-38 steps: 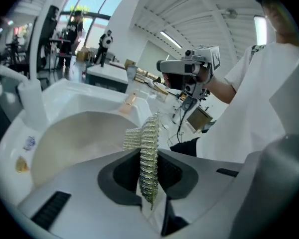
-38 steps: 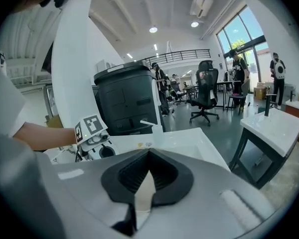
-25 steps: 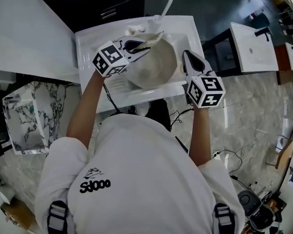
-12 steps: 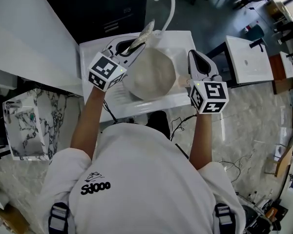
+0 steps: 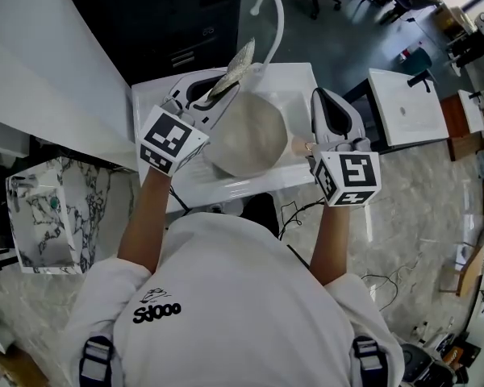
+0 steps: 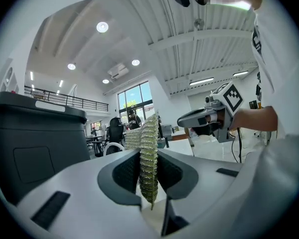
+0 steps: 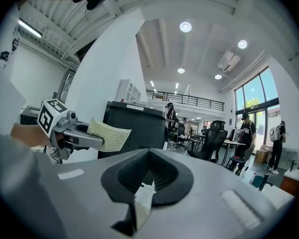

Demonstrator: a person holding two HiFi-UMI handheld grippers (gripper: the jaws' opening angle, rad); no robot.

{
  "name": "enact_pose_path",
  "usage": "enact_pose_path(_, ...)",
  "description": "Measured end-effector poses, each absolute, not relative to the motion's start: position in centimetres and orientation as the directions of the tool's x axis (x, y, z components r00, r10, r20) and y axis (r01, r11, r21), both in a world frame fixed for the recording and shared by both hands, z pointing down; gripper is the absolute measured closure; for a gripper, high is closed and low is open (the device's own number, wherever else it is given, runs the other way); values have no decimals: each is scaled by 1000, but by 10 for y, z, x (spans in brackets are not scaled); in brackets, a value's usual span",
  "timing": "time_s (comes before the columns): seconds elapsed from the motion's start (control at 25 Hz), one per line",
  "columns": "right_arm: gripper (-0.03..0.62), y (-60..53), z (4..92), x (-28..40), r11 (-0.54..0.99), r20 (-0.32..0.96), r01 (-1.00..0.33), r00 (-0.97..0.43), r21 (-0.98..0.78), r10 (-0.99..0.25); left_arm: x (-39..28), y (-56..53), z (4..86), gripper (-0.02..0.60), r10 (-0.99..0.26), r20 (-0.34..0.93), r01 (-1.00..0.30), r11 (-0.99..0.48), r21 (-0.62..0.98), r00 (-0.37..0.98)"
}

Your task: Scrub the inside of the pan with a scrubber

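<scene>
**A:** Which step is this?

**B:** A pause in the scrubbing, I'd judge. The left tool (image 5: 220,85) is clamped on the scrubber (image 5: 240,61), with the mesh pad pinched edge-on between its jaws. The pad sticks up past the pan's far rim and looks clear of the surface.

**A:** And the pan itself?

**B:** The pan (image 5: 246,133) lies in the white sink (image 5: 306,77), below the curved faucet (image 5: 268,10) and between the two tools.

**A:** What is the right one doing?

**B:** The right tool (image 5: 323,99) stands just beside the pan's right rim with its jaws drawn together. Only a small pale scrap shows low in the slit, and I can't name it. I can't tell whether the tool touches the pan.

**A:** What does the next move call for?

**B:** Probably tipping the left tool down and inward, so the pad's flat face meets the inside of the pan rather than its thin edge. Then it needs pressing and rubbing. Nothing seems to hold the pan, so it may slide under pressure — bracing it with the right tool would help.

**A:** The count?

**B:** One pan, one scrubber, one sink, one faucet — and two tools.
</scene>
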State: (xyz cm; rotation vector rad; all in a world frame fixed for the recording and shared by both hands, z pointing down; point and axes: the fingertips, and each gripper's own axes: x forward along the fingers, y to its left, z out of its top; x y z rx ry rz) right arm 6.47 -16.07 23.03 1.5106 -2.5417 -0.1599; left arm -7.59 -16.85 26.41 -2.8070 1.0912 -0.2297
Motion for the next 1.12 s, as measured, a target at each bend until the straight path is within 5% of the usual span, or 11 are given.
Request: enact_pose_path(1.12, 585, -151, 235, 59, 501, 101, -849, -490, 170, -866, -72, -161, 253, 517, -700, 96, -674, -709, -205, 707)
